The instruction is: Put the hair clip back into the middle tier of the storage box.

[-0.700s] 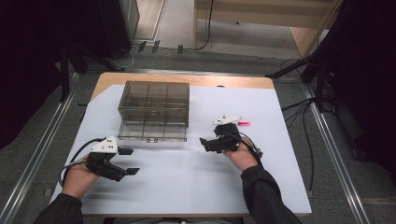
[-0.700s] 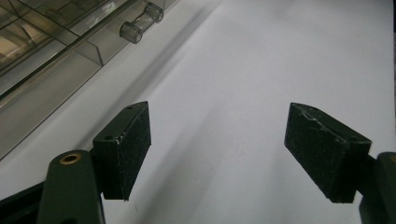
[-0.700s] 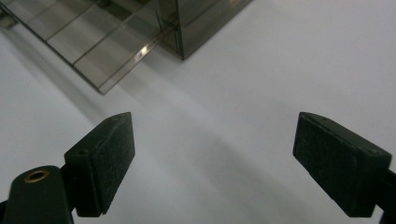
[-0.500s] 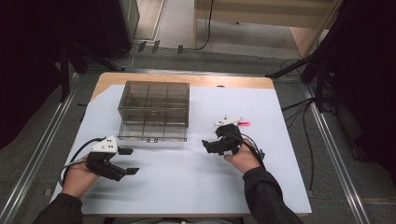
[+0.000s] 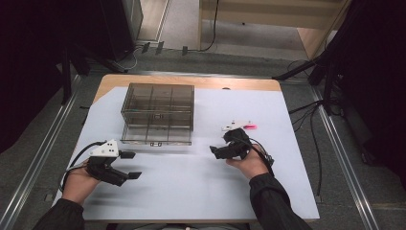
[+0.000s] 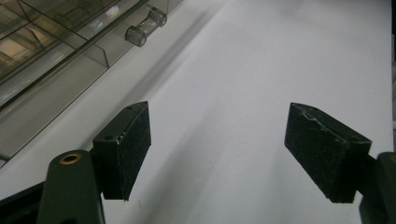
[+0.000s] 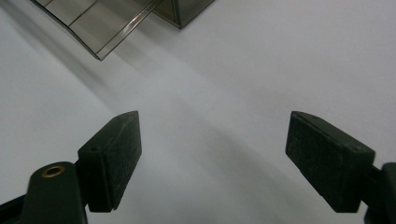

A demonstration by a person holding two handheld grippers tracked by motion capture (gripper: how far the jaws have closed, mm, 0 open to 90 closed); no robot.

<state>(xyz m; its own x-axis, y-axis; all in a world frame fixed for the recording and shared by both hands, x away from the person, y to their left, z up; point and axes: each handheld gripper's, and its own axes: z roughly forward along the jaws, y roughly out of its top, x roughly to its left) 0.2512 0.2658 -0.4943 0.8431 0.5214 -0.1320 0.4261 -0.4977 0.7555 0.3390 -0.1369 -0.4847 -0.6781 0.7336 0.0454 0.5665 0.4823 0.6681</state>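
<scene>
A: Item one, far left: left gripper (image 5: pixel 125 165), held low over the near left part of the table (image 5: pixel 191 191). State of fingers?

B: Apart, nothing between them. In the left gripper view the two black pads (image 6: pixel 125 149) stand wide over bare white surface, pointed past the box's front.

A: Item two, left of centre: smoky transparent compartment box (image 5: pixel 158 113), a grid of cells, sitting flat on the white table cover toward the far side. Lid?

B: Appears closed; a small clear latch or hinge barrel (image 6: pixel 145 29) shows on its near edge in the left gripper view. I cannot tell what the cells hold, if anything.

A: Handling notes?

B: Judged only: thin rigid plastic, light, smooth and likely slippery against the pads, prone to cracking if squeezed hard. Best hold is probably the front edge or lip by the latch, or opposite side walls, one gripper each side, rather than the flat lid.

A: Item three, right of centre: right gripper (image 5: pixel 218 151), low over the table, just beyond the box's near right corner.

B: Fingers (image 7: pixel 112 158) apart as well, empty, a corner of the box (image 7: pixel 182 11) ahead of them.

A: Item four: small pink object (image 5: pixel 250 127) just behind that gripper.

B: Too small to identify.
</scene>
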